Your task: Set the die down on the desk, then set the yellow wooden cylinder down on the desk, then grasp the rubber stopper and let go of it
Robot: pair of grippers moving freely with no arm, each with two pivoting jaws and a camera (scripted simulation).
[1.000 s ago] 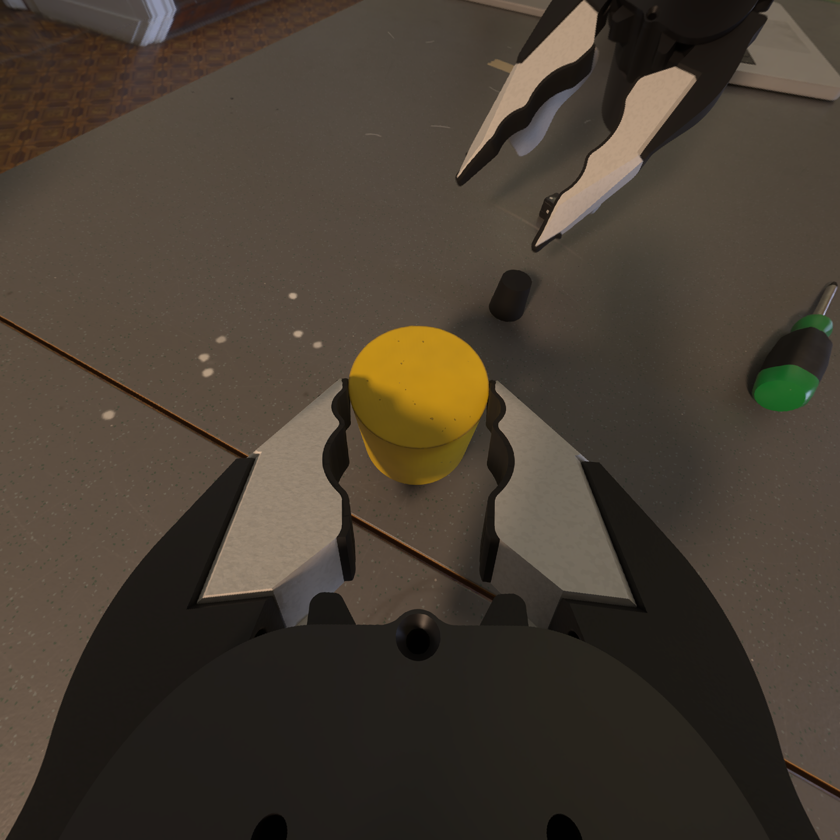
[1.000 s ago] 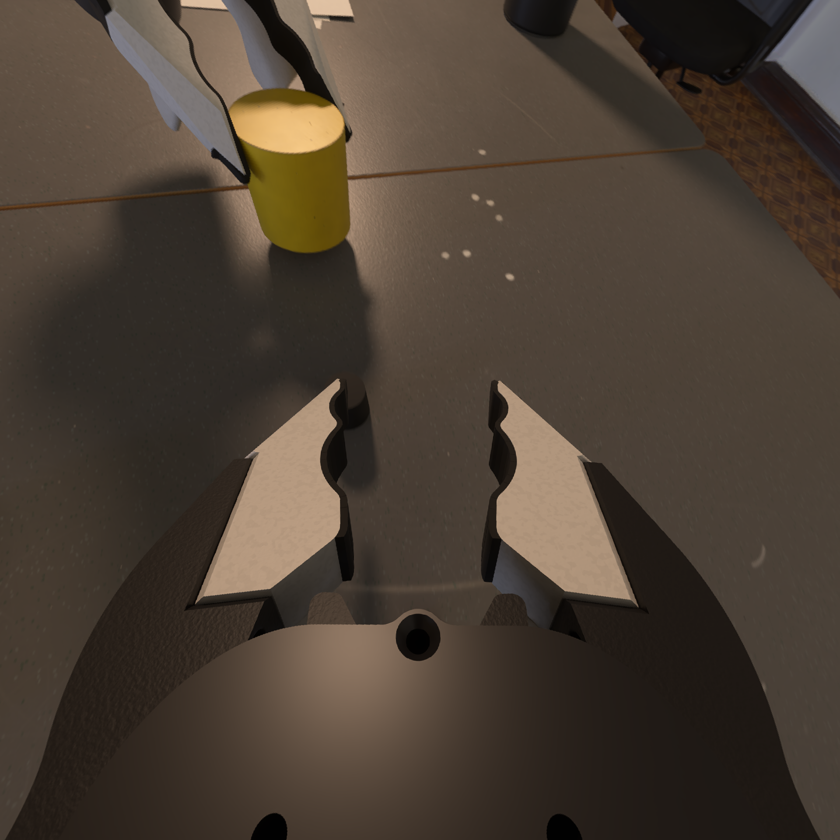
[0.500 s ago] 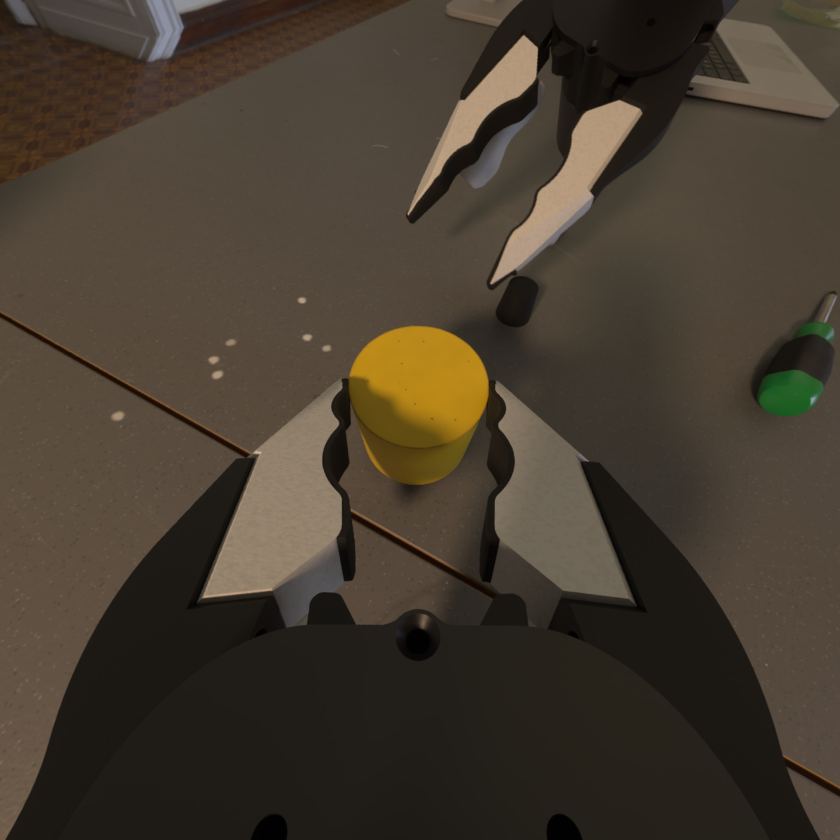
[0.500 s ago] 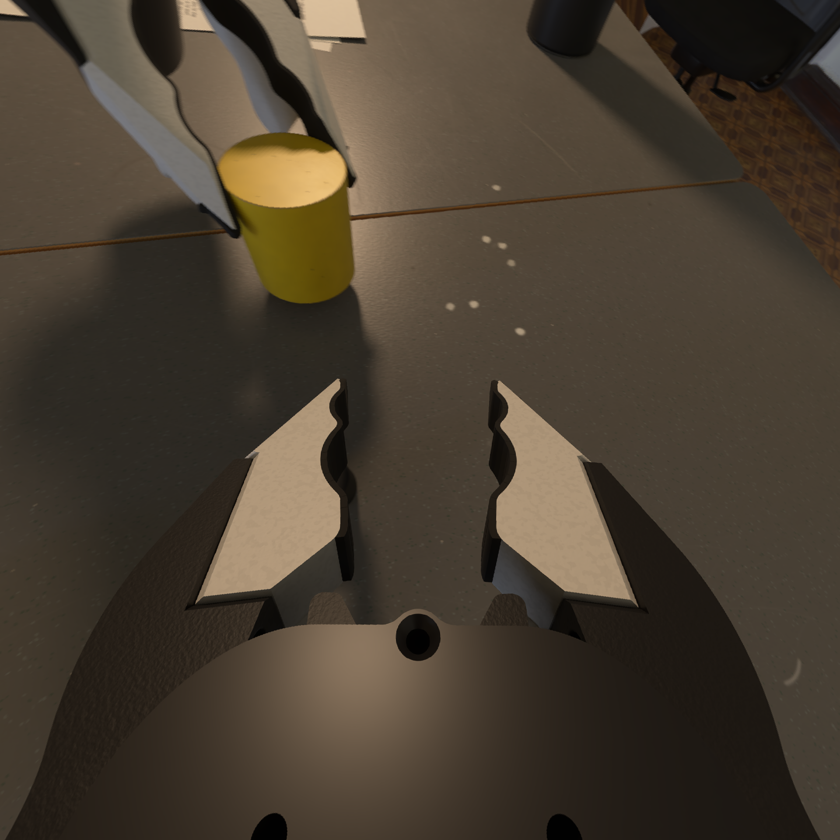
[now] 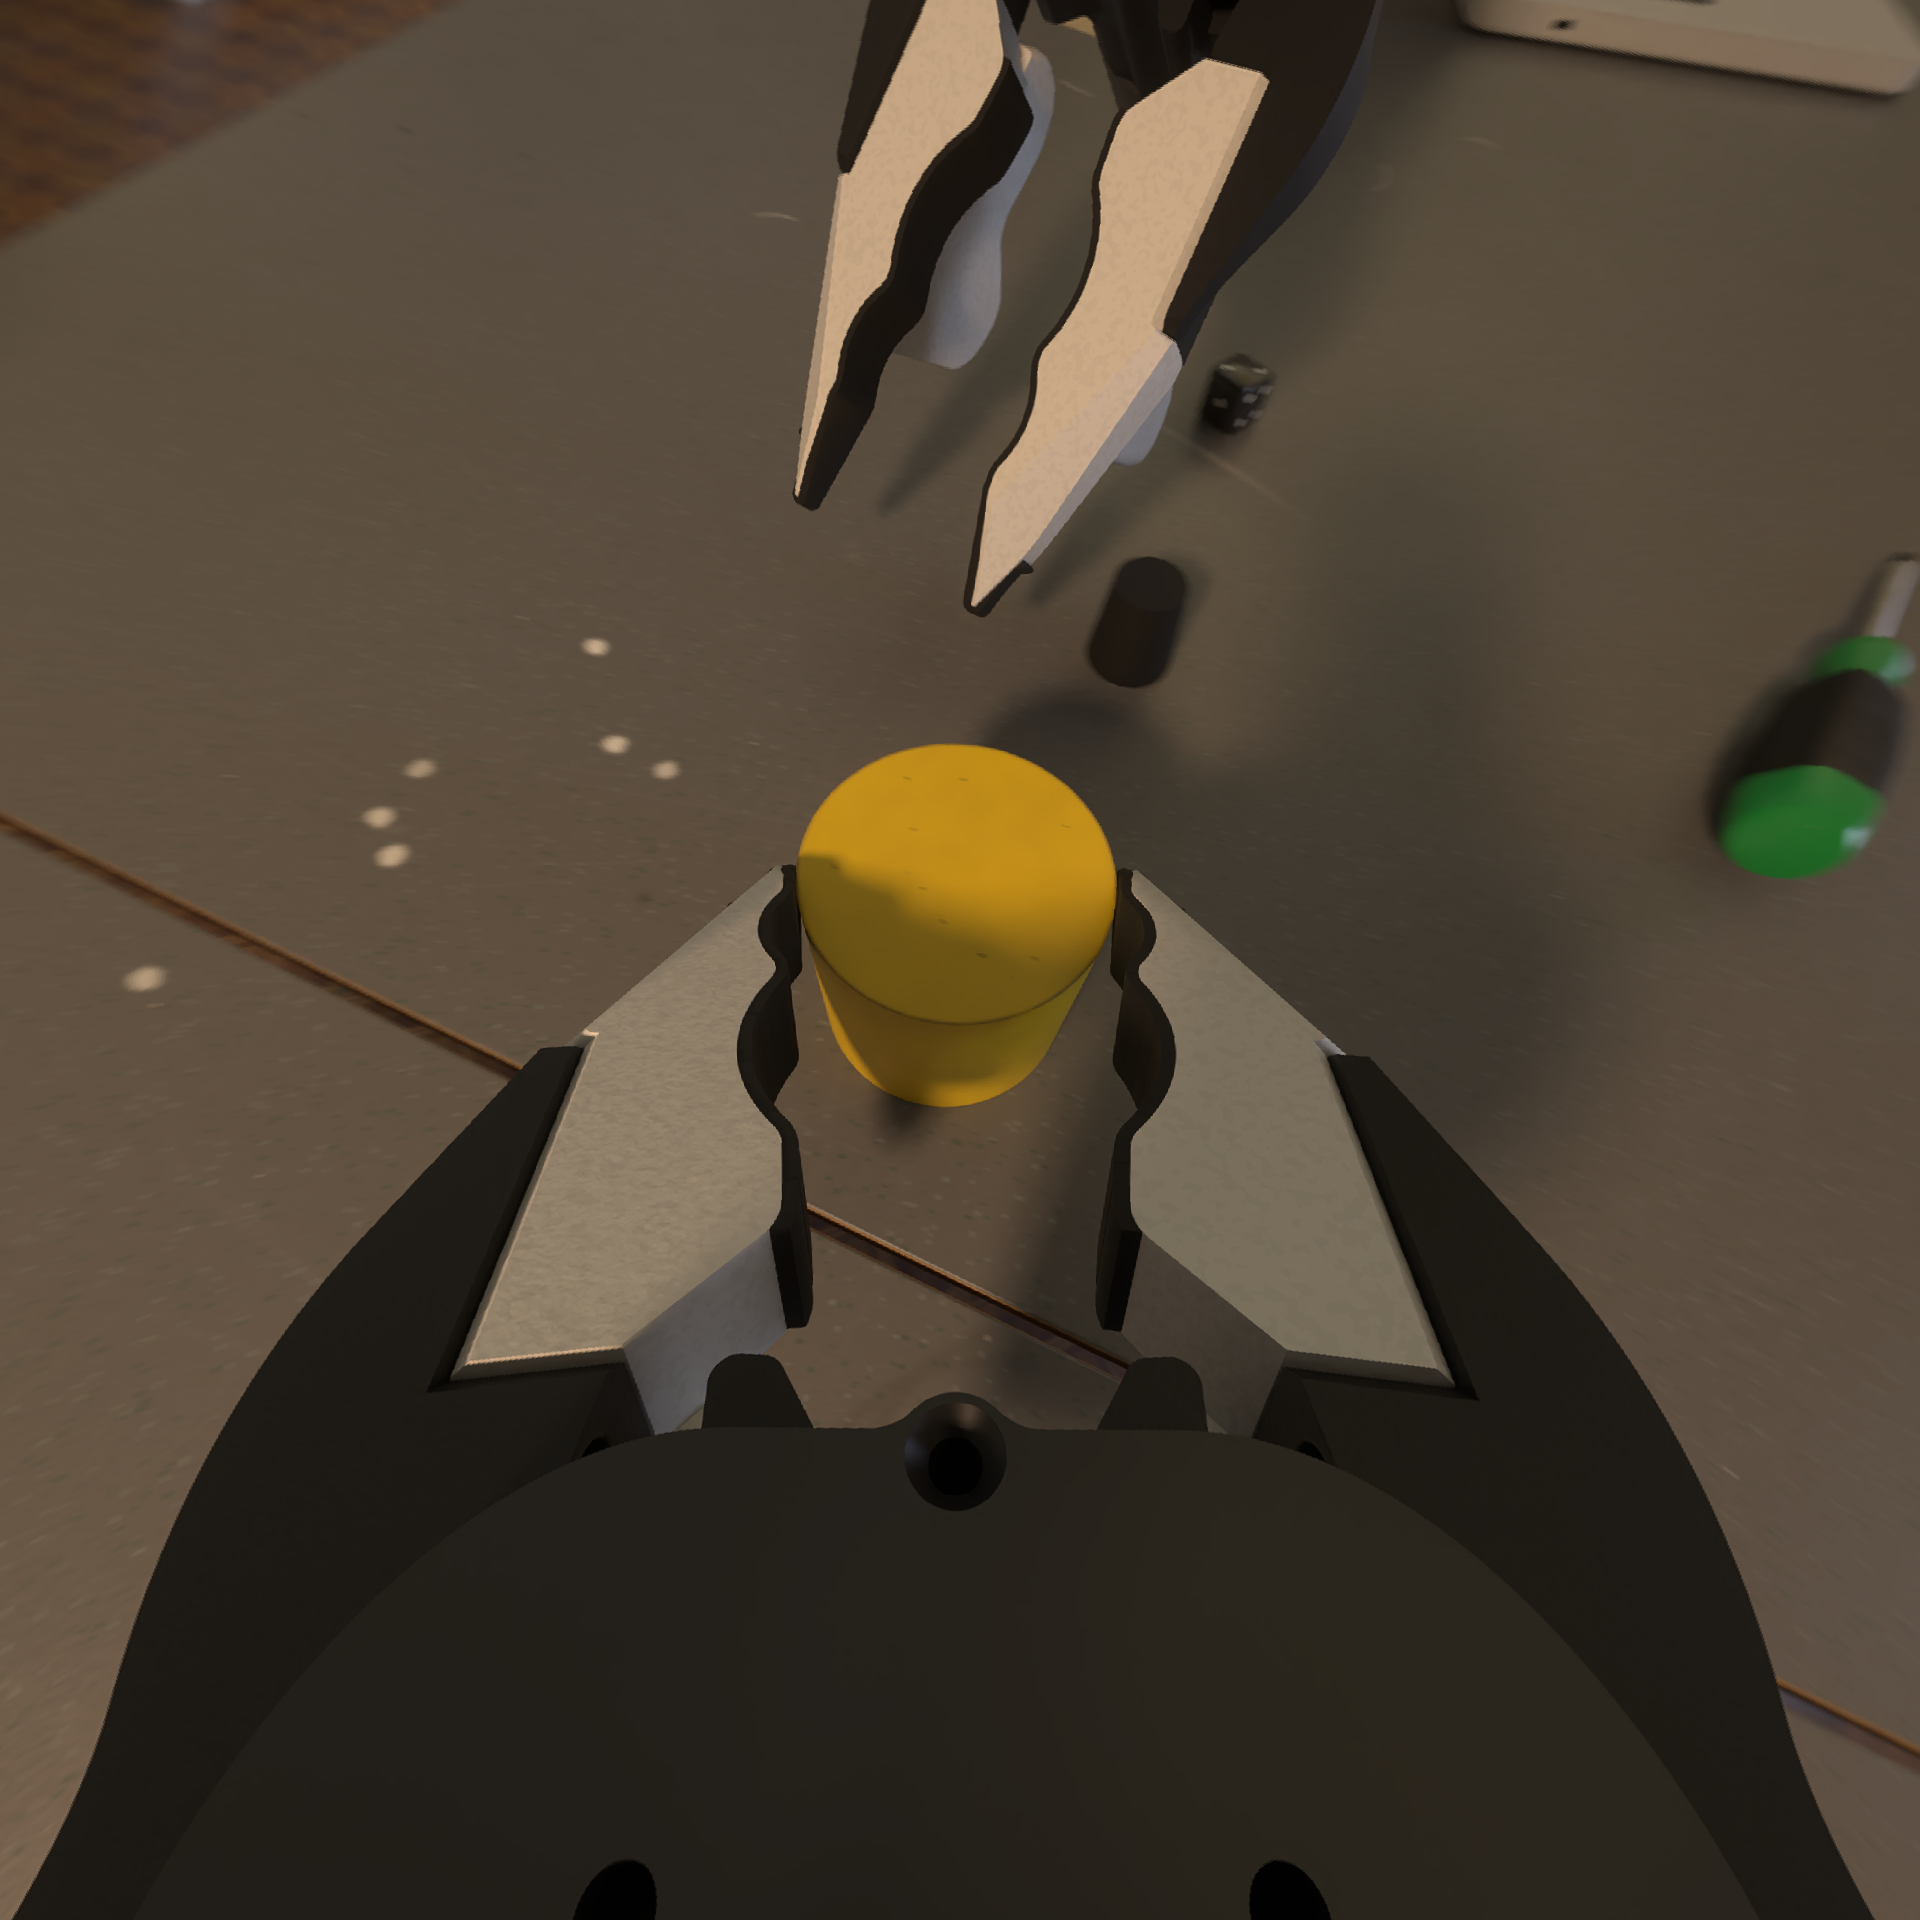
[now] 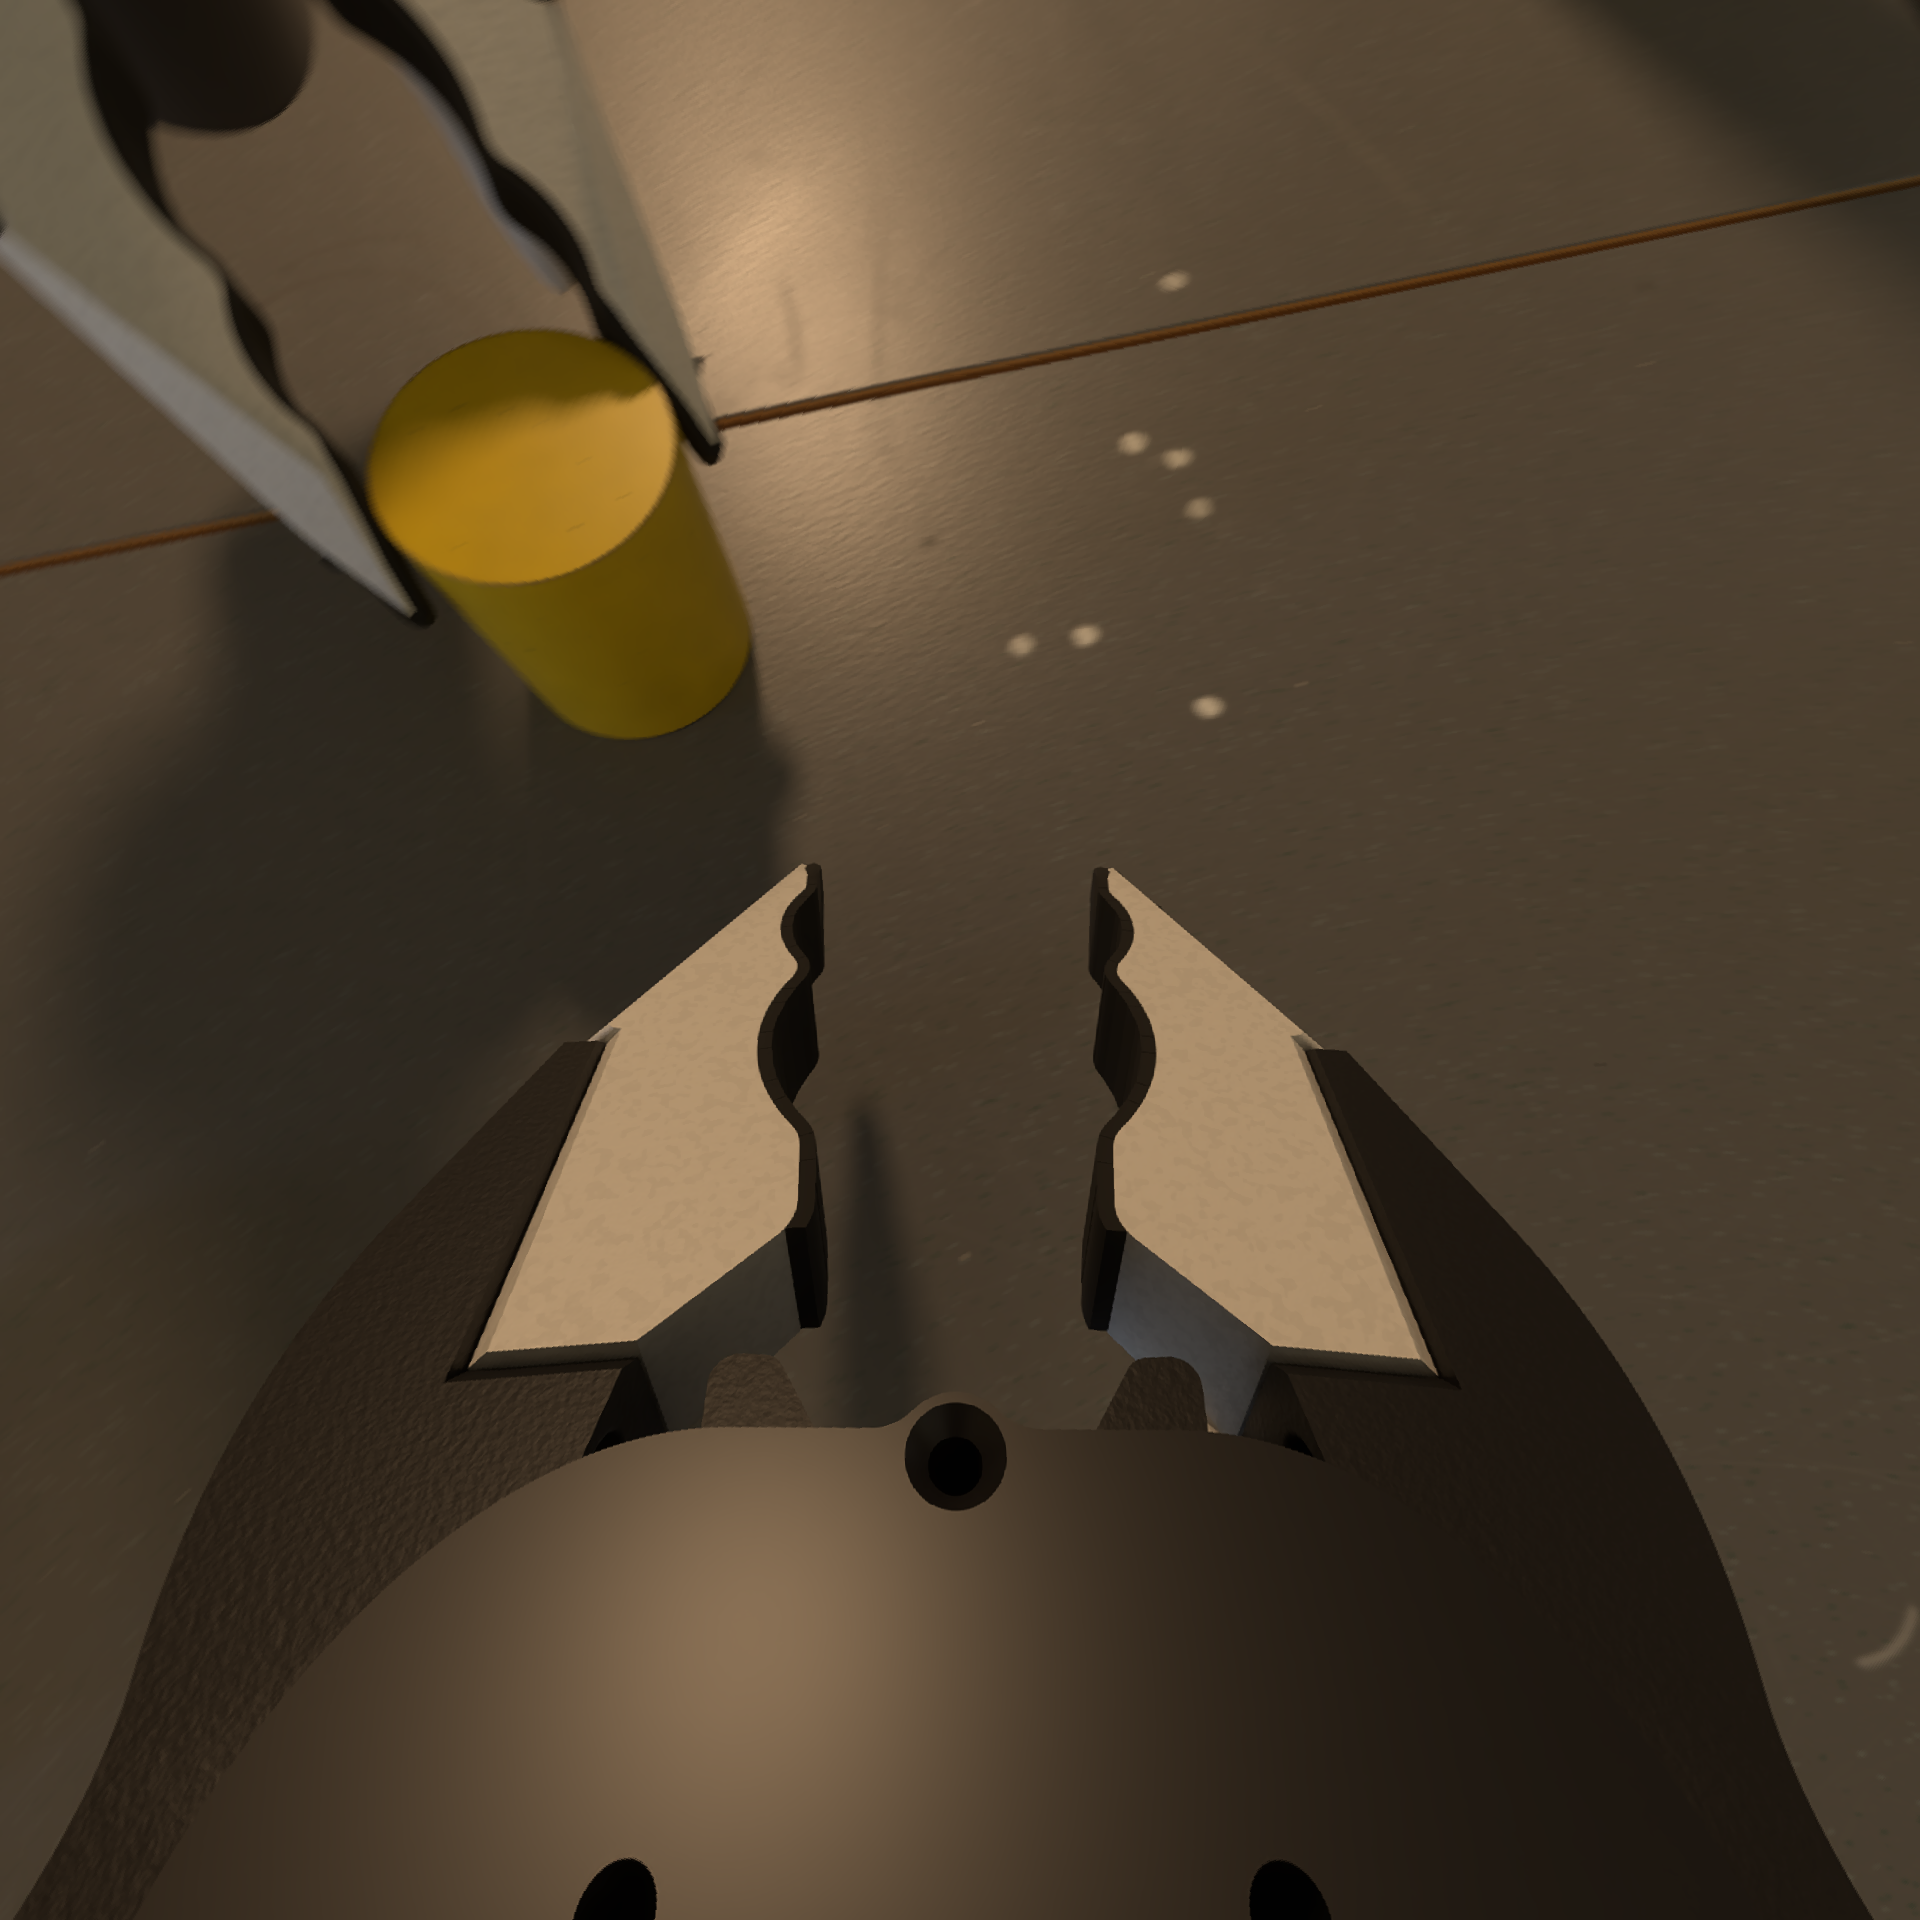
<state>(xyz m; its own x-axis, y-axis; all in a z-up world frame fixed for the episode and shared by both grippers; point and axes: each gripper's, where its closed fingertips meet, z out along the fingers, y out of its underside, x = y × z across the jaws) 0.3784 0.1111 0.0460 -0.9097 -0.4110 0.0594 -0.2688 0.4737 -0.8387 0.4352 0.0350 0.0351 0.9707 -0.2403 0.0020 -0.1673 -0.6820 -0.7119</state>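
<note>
- The left gripper [image 5: 956, 914] has its jaws clamped on the yellow wooden cylinder [image 5: 954, 914], pads pressed to either side near the top; from across the desk the cylinder's base looks to be on or just above the surface, and I cannot tell which.
- So the second step seems the one in hand: the cylinder is down or nearly so, but not yet let go. The next move, I'd judge, is simply to part those jaws without tipping it.
- The right gripper [image 6: 956, 894] hangs with its jaws apart and nothing between them, tips aimed down at the desk [image 6: 1455, 831].
- In the left wrist view the rubber stopper [image 5: 1138, 621] lies at about 1 o'clock from the cylinder, just beside the right gripper's nearer fingertip; a small, dark, matte, tapered plug.
- The die [image 5: 1236, 393] sits farther out at 1 o'clock, tiny and black, already on the desk.
- A screwdriver [image 5: 1813, 764] with a green and black handle lies at 3 o'clock.
- The cylinder is smooth and faintly speckled; the fingers are pale with wavy dark inner edges; the desk is grey and finely grained, with a thin brown seam.
</note>
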